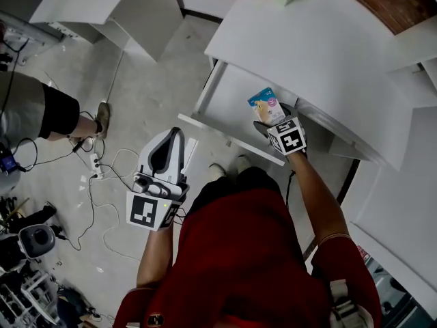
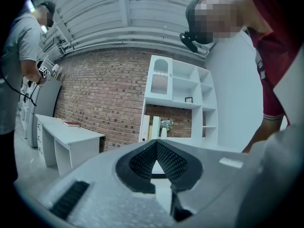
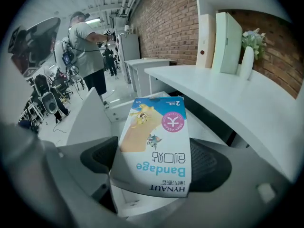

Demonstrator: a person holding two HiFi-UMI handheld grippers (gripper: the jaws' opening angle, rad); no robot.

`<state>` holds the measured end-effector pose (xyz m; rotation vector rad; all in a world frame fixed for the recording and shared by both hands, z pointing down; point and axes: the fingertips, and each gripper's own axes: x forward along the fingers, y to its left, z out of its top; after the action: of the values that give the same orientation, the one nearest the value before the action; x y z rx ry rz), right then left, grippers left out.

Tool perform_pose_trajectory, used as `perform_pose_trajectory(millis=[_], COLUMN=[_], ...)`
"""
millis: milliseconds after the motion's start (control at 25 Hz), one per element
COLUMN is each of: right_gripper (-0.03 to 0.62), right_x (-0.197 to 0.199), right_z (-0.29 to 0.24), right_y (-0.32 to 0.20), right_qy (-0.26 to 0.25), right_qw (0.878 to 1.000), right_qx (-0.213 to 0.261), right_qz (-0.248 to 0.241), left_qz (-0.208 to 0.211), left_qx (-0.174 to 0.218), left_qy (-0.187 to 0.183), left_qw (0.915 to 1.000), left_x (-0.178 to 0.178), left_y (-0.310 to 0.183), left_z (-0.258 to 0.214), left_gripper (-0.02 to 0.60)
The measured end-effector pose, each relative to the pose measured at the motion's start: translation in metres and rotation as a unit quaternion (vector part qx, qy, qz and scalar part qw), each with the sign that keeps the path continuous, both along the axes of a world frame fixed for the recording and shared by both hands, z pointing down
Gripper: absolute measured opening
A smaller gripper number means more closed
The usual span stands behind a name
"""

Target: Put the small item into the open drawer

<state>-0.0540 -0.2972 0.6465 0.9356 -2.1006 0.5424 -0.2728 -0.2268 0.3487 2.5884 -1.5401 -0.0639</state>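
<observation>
bandage box (image 3: 153,141): pinched by its two faces between the pads of the right gripper (image 1: 270,123). The jaws are only as far apart as the box is thick.

long axis: the box runs straight out along the jaws and sticks well past the tips. The print is seen upside down in the right gripper view, so the far end is the box's top.

where it is: in the head view the box (image 1: 264,106) is held over the right-hand part of the open drawer (image 1: 225,94), close under the front edge of the white desk (image 1: 307,39). It can't be told whether it's already touching the drawer floor or just above it.

key relation: the drawer floor lies right below and ahead of the box's far end, so probably only a small drop and a release are needed, with no sideways travel. The desk edge is just beside the box, so that's the thing likely to get bumped.

left gripper (image 1: 167,152): parked well clear of the drawer, off to the person's left and pointed out at the room. The pads are closed together at the tips and nothing is held.

nearer hand: the right one, easily. The left isn't needed here.
</observation>
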Motion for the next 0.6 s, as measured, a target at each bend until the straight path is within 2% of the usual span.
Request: perform_pose_trajectory(millis=[280,600], right_gripper=[0.466,0.466], right_x=[-0.002,0.005], right_z=[0.031,0.061], right_y=[-0.015,-0.018], right_qy=[0.005,0.023], right_qw=[1.000,0.998], right_qx=[-0.028,-0.050], right_qz=[0.000,0.001], left_qz=[-0.007,-0.004], left_qx=[-0.012,0.008], left_qy=[-0.012,-0.019], left_qw=[0.9998,0.9998], left_x=[0.015,0.041], left_y=[-0.016,-0.043], left_z=[0.014,0.027], left_gripper=[0.000,0.002])
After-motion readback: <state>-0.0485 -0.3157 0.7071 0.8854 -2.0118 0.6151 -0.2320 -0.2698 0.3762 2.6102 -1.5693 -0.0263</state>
